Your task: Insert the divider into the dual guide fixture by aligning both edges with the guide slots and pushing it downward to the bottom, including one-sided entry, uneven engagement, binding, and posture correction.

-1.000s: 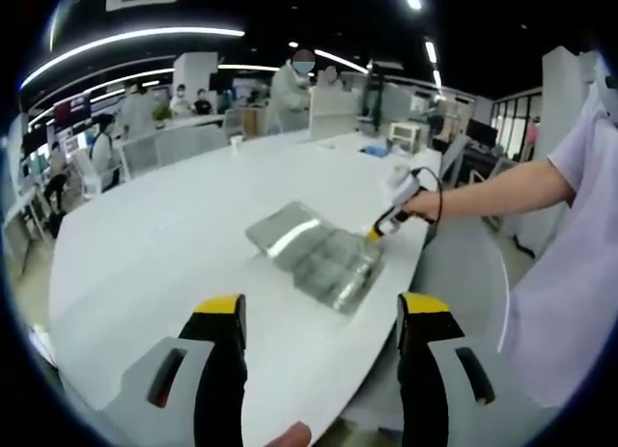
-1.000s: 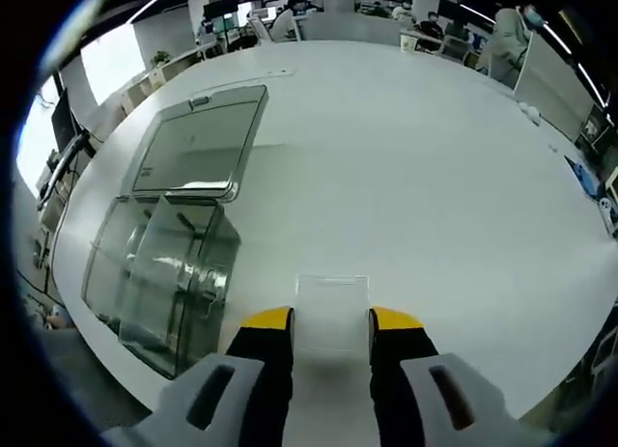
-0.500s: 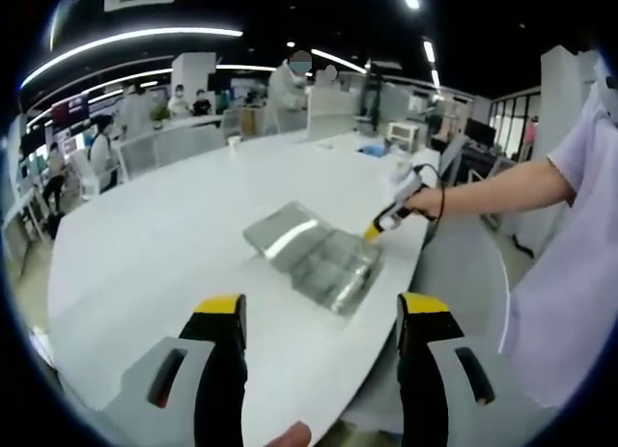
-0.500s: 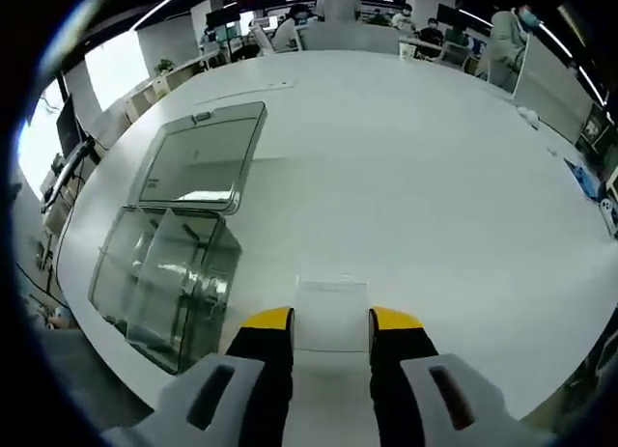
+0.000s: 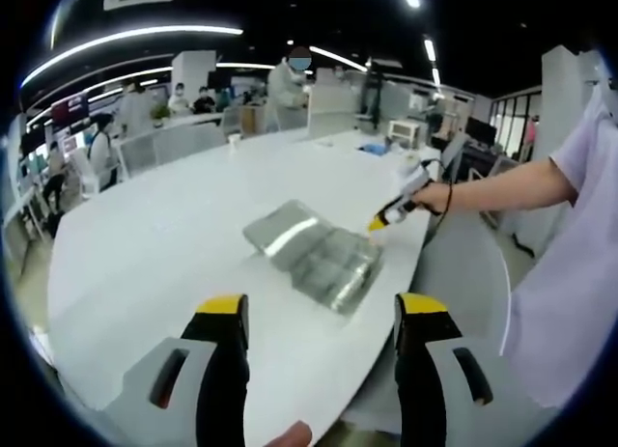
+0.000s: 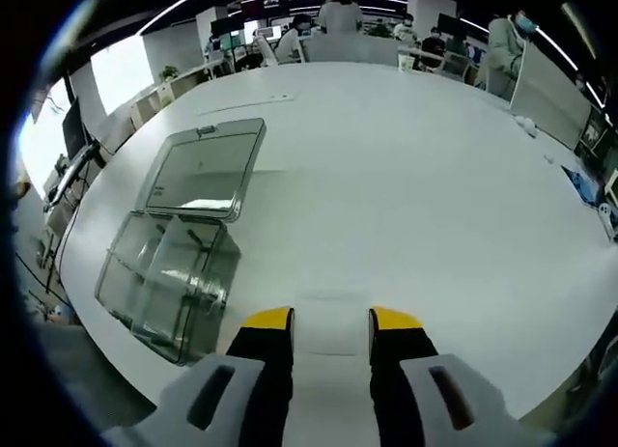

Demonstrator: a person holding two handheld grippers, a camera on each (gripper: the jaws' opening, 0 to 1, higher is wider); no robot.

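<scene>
In the left gripper view, my left gripper (image 5: 320,321) hangs over the near edge of the white bench (image 5: 164,244), its yellow-tipped jaws spread wide with nothing between them. Beyond them the clear dual guide fixture (image 5: 314,254) sits on the bench with its lid laid flat beside it. Off to the right a hand (image 5: 436,196) carries the right gripper (image 5: 386,218) near the fixture's far corner; it is too small here to read what it holds.

In the right gripper view, the right gripper's jaws are closed on a clear divider (image 6: 331,323), a thin, almost see-through plate held between the tips above the bench. The fixture (image 6: 169,285) stands well to the left, apart from the divider, its lid (image 6: 205,169) open and lying flat.
</scene>
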